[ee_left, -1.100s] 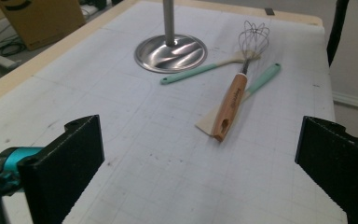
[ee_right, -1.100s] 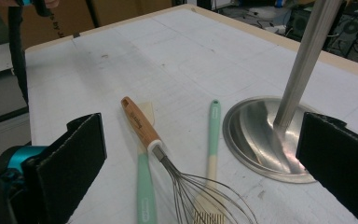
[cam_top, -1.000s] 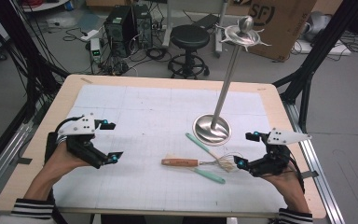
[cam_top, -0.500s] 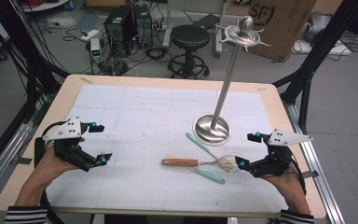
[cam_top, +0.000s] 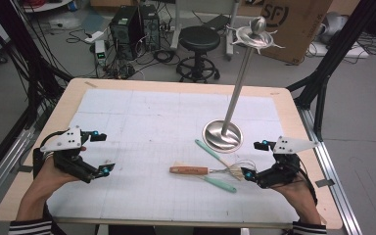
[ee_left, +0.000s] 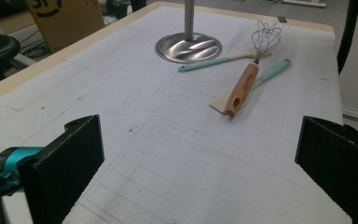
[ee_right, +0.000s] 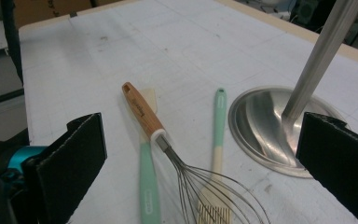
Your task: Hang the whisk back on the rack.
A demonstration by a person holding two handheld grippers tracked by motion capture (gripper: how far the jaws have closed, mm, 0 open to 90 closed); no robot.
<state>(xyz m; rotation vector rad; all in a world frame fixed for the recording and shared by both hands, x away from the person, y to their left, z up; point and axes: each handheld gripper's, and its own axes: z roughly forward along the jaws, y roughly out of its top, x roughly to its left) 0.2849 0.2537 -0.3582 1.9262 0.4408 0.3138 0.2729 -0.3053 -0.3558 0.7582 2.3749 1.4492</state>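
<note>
Right gripper view: whisk (ee_right: 186, 158) between parted jaws.

The whisk (ee_right: 182, 158) has a smooth wooden handle and thin shiny metal wires. The 2 mint utensils (ee_right: 148, 186) look like matt plastic. The stand (cam_top: 222, 134) is polished metal, its base mirror-glossy. The mat (ee_left: 168, 140) is matt, scuffed white.

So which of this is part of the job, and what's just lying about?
In the job: whisk with wooden handle, two mint-handled utensils, steel hanging stand, right tongs, left tongs, both open.

Lying about: stool, cardboard box, computer tower on the floor.
</note>
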